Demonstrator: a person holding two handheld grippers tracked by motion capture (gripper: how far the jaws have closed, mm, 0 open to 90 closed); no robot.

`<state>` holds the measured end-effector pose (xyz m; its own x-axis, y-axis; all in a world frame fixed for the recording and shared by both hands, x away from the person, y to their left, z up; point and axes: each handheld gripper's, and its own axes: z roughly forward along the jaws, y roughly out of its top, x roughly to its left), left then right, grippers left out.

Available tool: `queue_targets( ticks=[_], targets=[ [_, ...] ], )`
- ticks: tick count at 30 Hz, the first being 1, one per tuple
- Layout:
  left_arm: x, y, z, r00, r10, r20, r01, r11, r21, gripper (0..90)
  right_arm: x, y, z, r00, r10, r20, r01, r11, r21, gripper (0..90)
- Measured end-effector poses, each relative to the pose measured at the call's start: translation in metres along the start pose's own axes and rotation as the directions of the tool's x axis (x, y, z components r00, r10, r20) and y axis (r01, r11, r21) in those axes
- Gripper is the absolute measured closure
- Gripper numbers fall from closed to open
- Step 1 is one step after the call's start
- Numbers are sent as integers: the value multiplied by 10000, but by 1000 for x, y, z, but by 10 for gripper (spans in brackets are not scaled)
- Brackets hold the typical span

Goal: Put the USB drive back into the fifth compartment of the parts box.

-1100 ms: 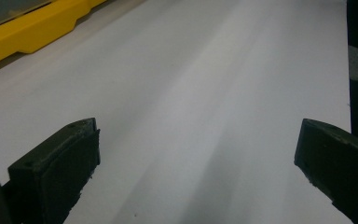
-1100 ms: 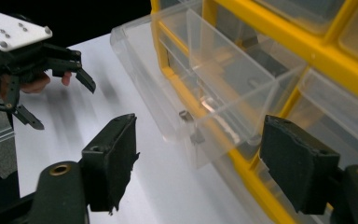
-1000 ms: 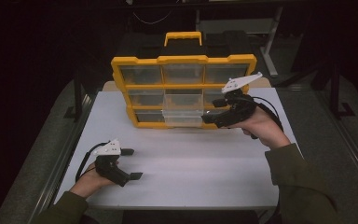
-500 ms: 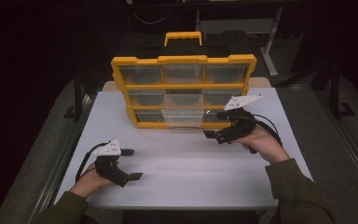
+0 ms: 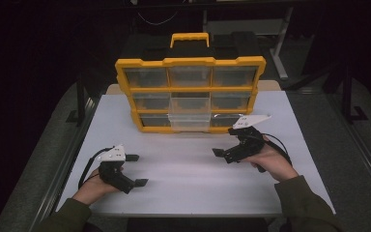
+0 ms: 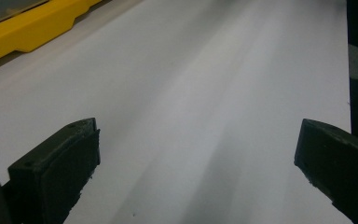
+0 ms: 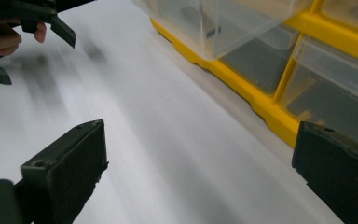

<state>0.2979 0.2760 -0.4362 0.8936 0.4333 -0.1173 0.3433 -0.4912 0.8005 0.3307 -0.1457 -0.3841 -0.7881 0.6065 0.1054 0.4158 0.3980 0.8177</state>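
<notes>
Yellow organizer (image 5: pixel 190 62) upright on table, middle clear drawer (image 5: pixel 189 118) pulled out

- Left tongs (image 5: pixel 136 170): black body, two blocky black jaws with flat pads, a screw hole near one tip; pale grey three-cornered plate on top; black cable looping off the rear.
- Right tongs (image 5: pixel 221 153): same black build, same grey plate, black cable.
- Sleeves (image 5: pixel 303 203): dark olive-green, long, reaching to both wrists.
</notes>
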Motion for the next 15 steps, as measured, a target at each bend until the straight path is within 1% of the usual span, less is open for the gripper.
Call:
queue_targets(
  ticks=[1,4,7,8,12,15],
  targets=[
    [0,0,0,10000,0,0,0,10000,0,0,0,0,0,10000,0,0,0,10000,0,19],
    [0,0,0,10000,9,-20,-9,10000,-24,0,0,-7,2,9999,111,17,-111,9999,-29,13],
    [0,0,0,10000,11,-11,-11,10000,-18,0,0,-13,2,9999,99,99,-98,9999,-66,11],
    [0,0,0,10000,18,-5,-18,10000,-20,0,0,-22,2,9998,145,121,-144,9998,-127,0],
    [0,0,0,10000,39,-12,-39,10000,-33,0,0,-25,2,9998,162,102,-161,9998,-144,0],
    [-1,0,-1,10000,71,-17,-71,10000,-27,0,0,-37,2,9996,249,154,-247,9996,-111,0]
  ],
)
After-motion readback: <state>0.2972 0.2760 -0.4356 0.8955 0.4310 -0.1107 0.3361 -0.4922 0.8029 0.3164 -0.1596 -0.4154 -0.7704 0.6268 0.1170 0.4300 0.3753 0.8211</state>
